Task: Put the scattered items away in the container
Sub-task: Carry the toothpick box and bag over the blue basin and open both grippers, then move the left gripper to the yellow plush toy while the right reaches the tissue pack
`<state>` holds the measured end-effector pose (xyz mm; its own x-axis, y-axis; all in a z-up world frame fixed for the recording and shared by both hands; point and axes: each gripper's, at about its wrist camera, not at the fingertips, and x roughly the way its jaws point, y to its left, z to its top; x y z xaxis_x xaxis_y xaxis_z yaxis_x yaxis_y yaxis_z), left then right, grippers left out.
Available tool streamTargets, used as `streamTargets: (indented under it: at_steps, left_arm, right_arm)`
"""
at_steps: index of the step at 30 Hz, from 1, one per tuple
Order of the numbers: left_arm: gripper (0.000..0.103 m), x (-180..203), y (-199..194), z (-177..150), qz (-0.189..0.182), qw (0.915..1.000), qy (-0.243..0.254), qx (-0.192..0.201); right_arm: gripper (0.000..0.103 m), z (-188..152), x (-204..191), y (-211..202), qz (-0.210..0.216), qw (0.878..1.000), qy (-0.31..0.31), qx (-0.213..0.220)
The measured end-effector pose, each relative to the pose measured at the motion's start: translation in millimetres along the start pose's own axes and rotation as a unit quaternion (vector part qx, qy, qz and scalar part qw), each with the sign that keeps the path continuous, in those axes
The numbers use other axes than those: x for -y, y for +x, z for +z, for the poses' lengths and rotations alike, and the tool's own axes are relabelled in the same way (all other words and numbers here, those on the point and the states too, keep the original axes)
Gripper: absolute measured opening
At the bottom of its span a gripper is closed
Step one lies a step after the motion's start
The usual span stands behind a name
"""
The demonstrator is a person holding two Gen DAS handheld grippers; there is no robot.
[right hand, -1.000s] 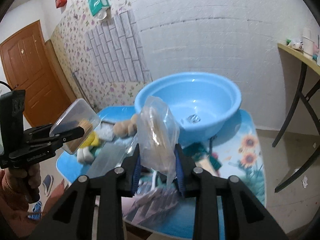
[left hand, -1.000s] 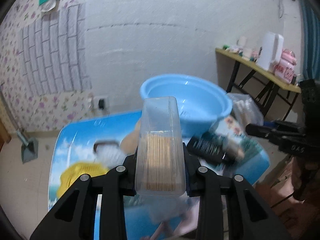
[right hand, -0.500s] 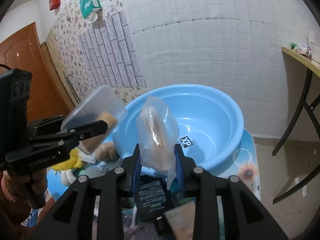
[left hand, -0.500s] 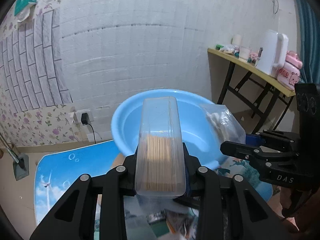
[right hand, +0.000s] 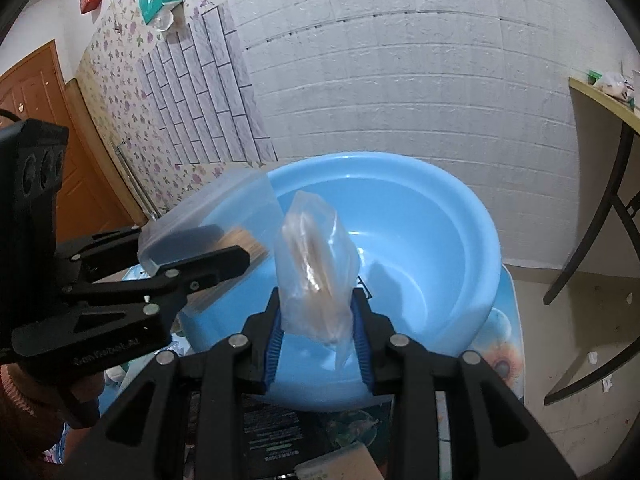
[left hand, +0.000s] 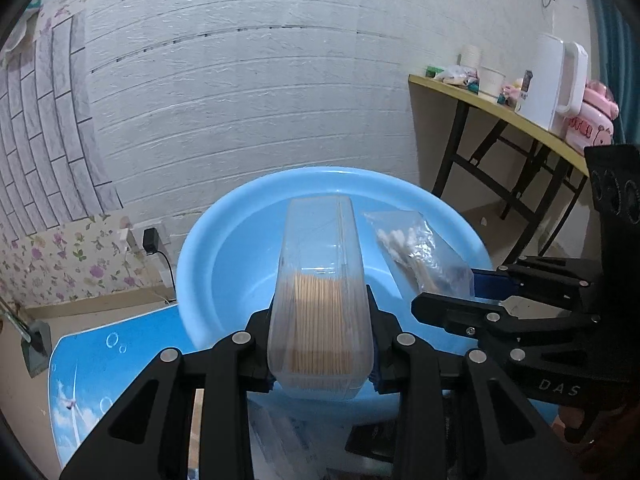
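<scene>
A clear plastic box of toothpicks (left hand: 320, 280) stands upright in my left gripper (left hand: 322, 320), which is shut on it over the near rim of the blue basin (left hand: 224, 256). A clear bag of cotton swabs (right hand: 316, 256) sits between the blue pads of my right gripper (right hand: 318, 312), whose jaws are opening; the pads still touch the bag. It hangs over the basin (right hand: 440, 240), which looks empty apart from a small label. Each view shows the other gripper: the right gripper (left hand: 448, 292) with the bag (left hand: 416, 248), the left gripper (right hand: 224, 256) with the box (right hand: 208, 216).
The basin stands on a low table with a blue picture top (left hand: 100, 360). A black packet (right hand: 272, 428) and a beige box (right hand: 344, 464) lie in front of it. A folding side table (left hand: 480, 104) with a white kettle (left hand: 552, 80) stands at right, a white wall behind.
Both grippers have moved forward with their loads, from above the scattered items to over the basin's near rim. The right jaws stand slightly wider around the bag.
</scene>
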<state>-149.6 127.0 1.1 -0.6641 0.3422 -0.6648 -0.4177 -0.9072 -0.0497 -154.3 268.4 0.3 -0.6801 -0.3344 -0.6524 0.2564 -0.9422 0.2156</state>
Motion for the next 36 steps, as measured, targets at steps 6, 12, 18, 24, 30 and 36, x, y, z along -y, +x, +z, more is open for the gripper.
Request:
streamTargets:
  at_steps: [6, 12, 18, 24, 30, 36]
  left_arm:
    - [0.032, 4, 10, -3, -0.014, 0.9998, -0.005, -0.014]
    - [0.031, 6, 10, -6, -0.014, 0.9996, -0.009, -0.021]
    - [0.032, 6, 4, -7, -0.013, 0.9997, -0.011, -0.017]
    - [0.033, 7, -8, -10, -0.012, 0.9998, -0.009, -0.009]
    - [0.033, -2, -25, -23, -0.004, 0.9997, -0.021, -0.006]
    - [0.033, -17, -46, -47, 0.012, 0.9992, -0.036, -0.007]
  right_arm:
    - [0.033, -2, 6, 10, 0.003, 1.0, 0.013, -0.013]
    - [0.036, -2, 4, 10, -0.003, 1.0, 0.008, -0.012]
    - [0.051, -3, 3, 8, -0.013, 1.0, 0.007, -0.009]
    - [0.051, -7, -1, -2, -0.013, 1.0, 0.006, -0.001]
    - [0.052, -16, 0, -21, -0.022, 1.0, 0.012, 0.012]
    - [0.052, -30, -2, -40, -0.037, 0.999, 0.016, 0.016]
